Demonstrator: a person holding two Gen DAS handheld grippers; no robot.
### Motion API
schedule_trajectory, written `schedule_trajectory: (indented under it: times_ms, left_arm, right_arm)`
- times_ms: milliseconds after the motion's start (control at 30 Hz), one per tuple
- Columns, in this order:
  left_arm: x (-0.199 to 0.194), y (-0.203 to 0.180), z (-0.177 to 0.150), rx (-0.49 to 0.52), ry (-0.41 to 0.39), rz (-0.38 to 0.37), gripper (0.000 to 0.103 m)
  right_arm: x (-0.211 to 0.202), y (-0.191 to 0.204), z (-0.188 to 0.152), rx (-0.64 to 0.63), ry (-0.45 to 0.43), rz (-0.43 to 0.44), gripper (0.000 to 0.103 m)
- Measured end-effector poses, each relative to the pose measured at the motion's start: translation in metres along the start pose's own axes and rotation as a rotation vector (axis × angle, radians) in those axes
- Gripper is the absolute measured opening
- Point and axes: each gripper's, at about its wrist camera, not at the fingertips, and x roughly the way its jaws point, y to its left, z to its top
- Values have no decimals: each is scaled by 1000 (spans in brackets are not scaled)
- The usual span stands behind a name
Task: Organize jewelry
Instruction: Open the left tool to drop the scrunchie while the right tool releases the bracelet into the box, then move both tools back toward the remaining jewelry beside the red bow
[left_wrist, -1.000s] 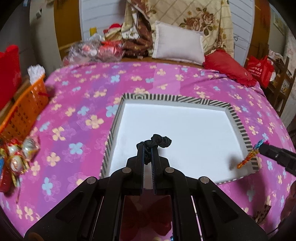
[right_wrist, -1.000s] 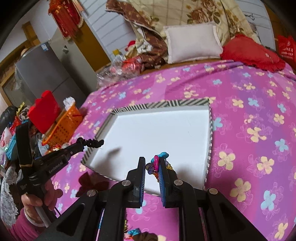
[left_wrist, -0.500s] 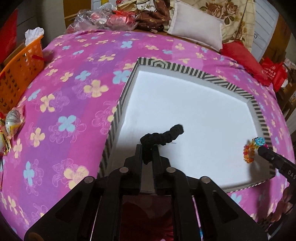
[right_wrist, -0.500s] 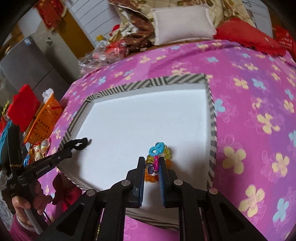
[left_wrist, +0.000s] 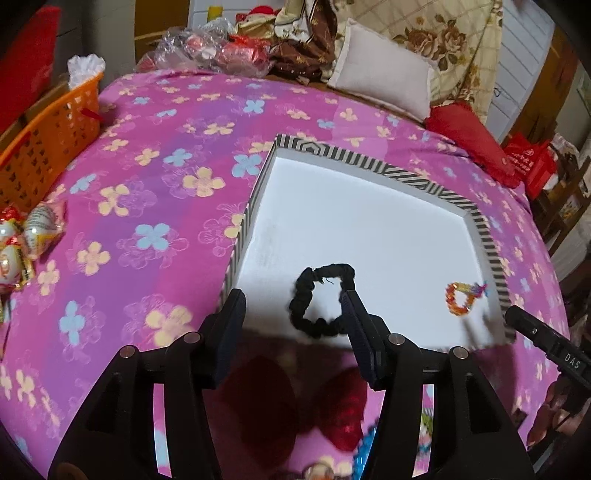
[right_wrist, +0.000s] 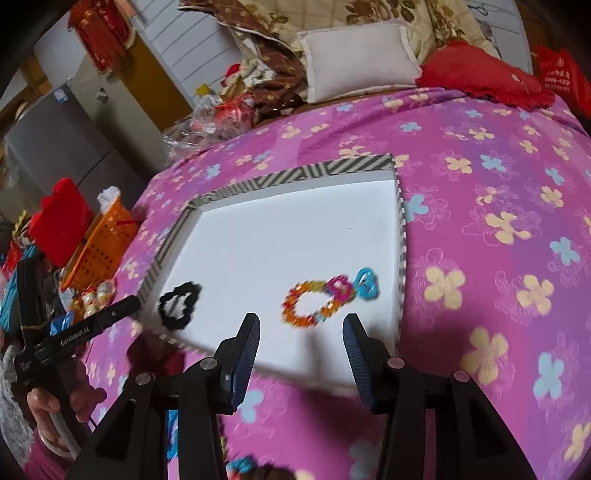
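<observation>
Left wrist view: the left gripper (left_wrist: 293, 314) has just been opening; its jaws stand apart, and the black scrunchie (left_wrist: 322, 301) lies released on the white floor of the striped-rim tray (left_wrist: 373, 162), its right side at or just beside the right finger. The beaded bracelet (left_wrist: 461, 298) lies at 3 o'clock from it, near the tray's right rim. Right wrist view: the right gripper (right_wrist: 301, 330) has likewise just been opening, nothing between its pads; the bracelet (right_wrist: 325, 297) rests at 12 o'clock ahead, well apart from the scrunchie (right_wrist: 179, 304) at 9 o'clock. Spacing keeps items separate. The far tray floor is bare; low rims permit upward withdrawal.
</observation>
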Motion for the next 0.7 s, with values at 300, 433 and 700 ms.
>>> schedule_trajectory:
  times_ms: [300,433,700]
  left_arm:
    - [-53,-3,-48,55,-35,-6,64]
    - [-65,-3,-76,57,-16,-12,64]
    - [-80,-3,-123,84,-9,15,64]
  right_arm:
    - [-37,39,-44,-79,-14,10,45]
    - [-48,49,-64,-84,-21,22,45]
    - [-63,58,-92,-88,-21,19,45]
